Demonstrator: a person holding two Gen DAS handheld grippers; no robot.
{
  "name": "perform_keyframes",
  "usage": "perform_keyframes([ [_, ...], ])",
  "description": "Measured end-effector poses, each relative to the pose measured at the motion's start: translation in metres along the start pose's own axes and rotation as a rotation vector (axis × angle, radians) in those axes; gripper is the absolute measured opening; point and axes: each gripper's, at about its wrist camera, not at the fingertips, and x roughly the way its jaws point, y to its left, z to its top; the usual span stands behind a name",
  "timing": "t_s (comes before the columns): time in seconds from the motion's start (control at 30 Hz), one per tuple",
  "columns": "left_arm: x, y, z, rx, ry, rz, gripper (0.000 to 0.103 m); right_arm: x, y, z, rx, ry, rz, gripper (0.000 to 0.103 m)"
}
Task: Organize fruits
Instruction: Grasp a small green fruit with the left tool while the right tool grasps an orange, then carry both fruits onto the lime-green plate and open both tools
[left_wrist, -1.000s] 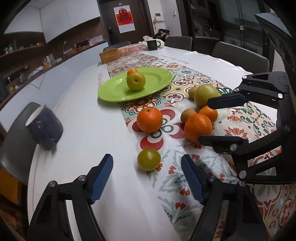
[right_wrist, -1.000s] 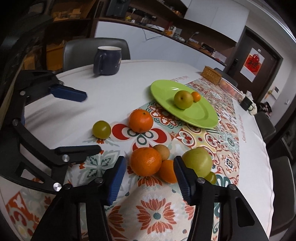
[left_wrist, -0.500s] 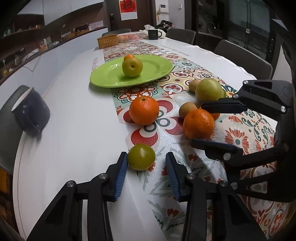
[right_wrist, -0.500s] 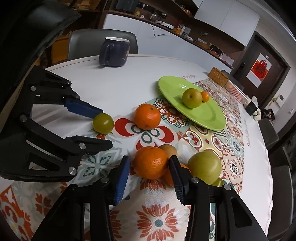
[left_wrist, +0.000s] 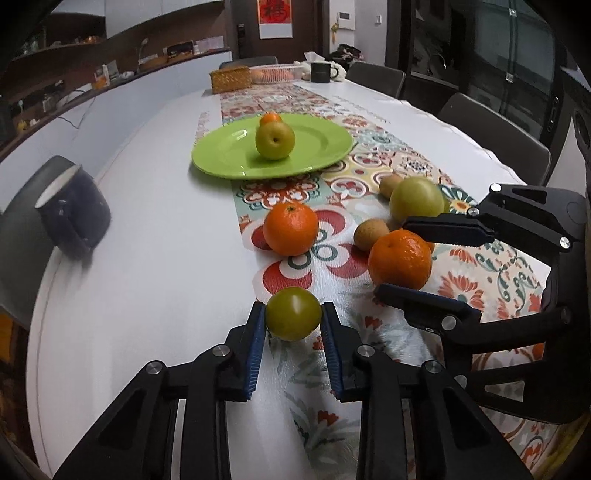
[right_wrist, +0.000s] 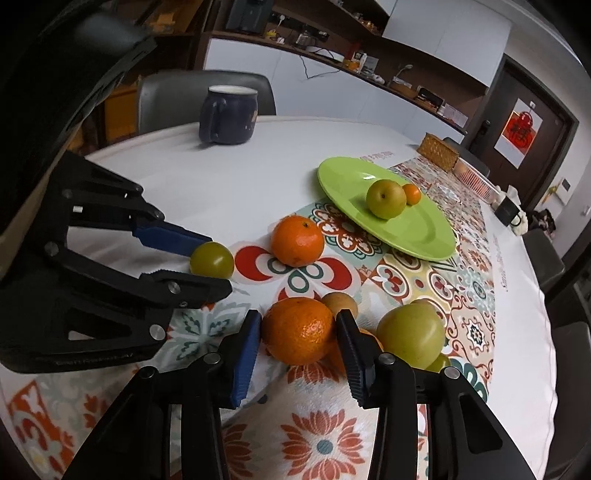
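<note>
**Both tools closed in on fruit**

Narrowed since half a second ago: left tool (left_wrist: 293, 318) now pinching the small green fruit (left_wrist: 293, 313), blue pads touching both its sides; right tool (right_wrist: 299, 328) drawn in around the large orange (right_wrist: 298, 331), pads at or just off its skin on either side, contact hard to tell. Plate and loose fruit otherwise unmoved.

Counted on the green plate (left_wrist: 229, 155), near the middle of the patterned runner (left_wrist: 332, 184): two pieces, one green pear (left_wrist: 275, 141) and one small orange (left_wrist: 270, 118) just behind, touching it.

Counted off the plate, on the runner toward the near end of the white surface (left_wrist: 147, 240):
- two large oranges: the one between the right tool's pads, and a second orange (left_wrist: 290, 229) standing alone between plate and small green fruit;
- one large green apple (left_wrist: 416, 197) toward the runner's right edge;
- two small brown fruits, one (left_wrist: 370, 233) touching the gripped orange, one (left_wrist: 390, 184) behind the apple;
- a further orange piece (right_wrist: 373, 339) mostly hidden behind the right tool's finger;
- the small green fruit, at the runner's left edge, resting on the cloth.

One dark blue mug (left_wrist: 74, 216) at the surface's left edge, well apart from the fruit. One wicker basket (left_wrist: 231, 79) and one black mug (left_wrist: 320, 72) at the far end.
</note>
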Motion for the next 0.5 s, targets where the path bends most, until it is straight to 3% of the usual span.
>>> perform_keyframes([
  [0.5, -0.054, -0.007, 0.018, -0.084, -0.107, 0.046, 0.030, -0.050, -0.028, 0.011, 0.149, -0.106, 0.034, 0.043],
])
